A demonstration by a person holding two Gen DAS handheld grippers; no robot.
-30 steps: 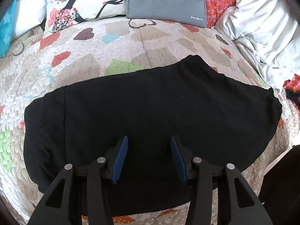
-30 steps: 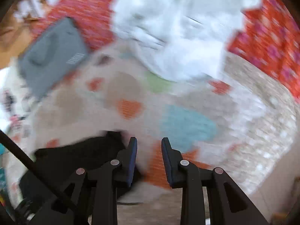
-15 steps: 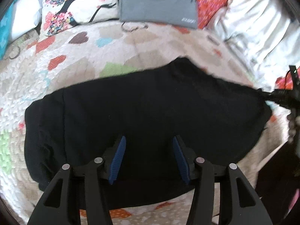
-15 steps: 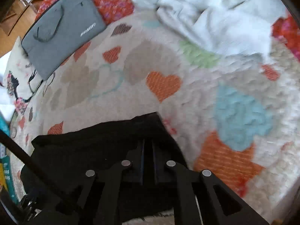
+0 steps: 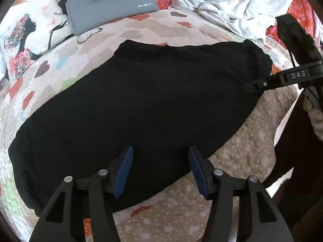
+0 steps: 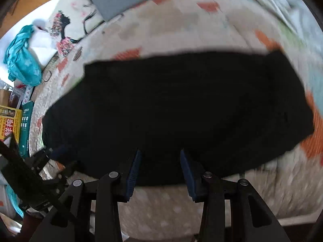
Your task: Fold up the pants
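The black pants lie folded flat as a long dark slab on the heart-patterned quilt. They also fill the middle of the right wrist view. My left gripper is open and empty, hovering over the near edge of the pants. My right gripper is open and empty, over the near edge as well. In the left wrist view the right gripper's body reaches in at the pants' right end.
A grey laptop bag and a printed pillow lie at the back. Crumpled white bedding is at the back right. A teal cloth and boxes sit at the left. The bed edge runs along the front.
My right gripper was shut on the pants' end half a second ago; it has opened and swung back to a view over the whole garment. My left gripper stayed open and shifted slightly.
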